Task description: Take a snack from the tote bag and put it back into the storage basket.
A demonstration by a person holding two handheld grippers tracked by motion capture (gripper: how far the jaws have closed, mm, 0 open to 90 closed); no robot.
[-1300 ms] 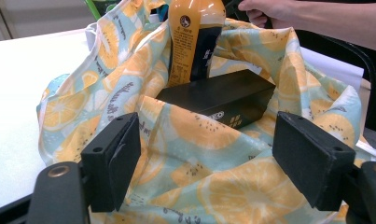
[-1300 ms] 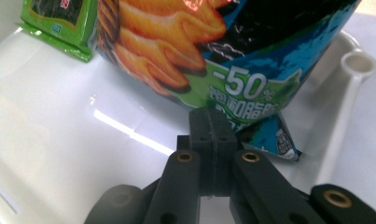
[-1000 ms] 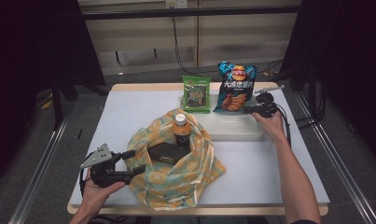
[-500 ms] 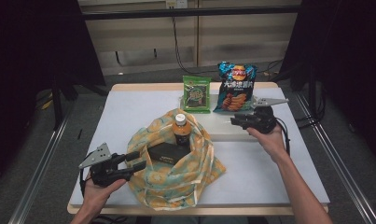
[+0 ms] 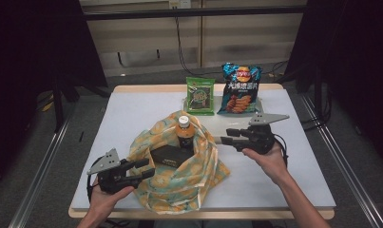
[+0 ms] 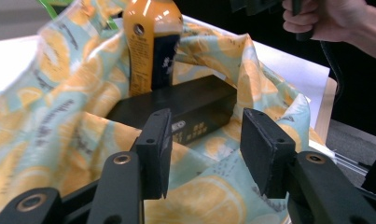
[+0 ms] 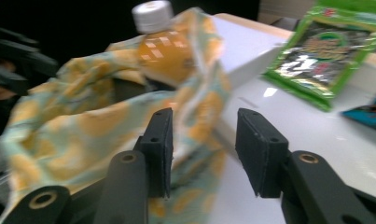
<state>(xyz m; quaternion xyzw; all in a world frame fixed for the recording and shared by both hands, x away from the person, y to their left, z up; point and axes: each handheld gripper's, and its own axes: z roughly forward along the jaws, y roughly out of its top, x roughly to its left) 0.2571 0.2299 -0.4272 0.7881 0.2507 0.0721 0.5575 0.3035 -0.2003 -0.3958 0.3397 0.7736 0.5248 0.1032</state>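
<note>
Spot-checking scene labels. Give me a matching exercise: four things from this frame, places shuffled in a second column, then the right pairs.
Things
1. bottle
2. black box
3. green packet
4. blue chip bag

Places
A. upright at the far edge of the table, right of its neighbour
B. lying flat inside the patterned bag
C. upright in the patterned bag, white cap on top
D. upright at the far edge of the table, left of its neighbour

Pairs: 1-C, 2-B, 3-D, 4-A
</note>
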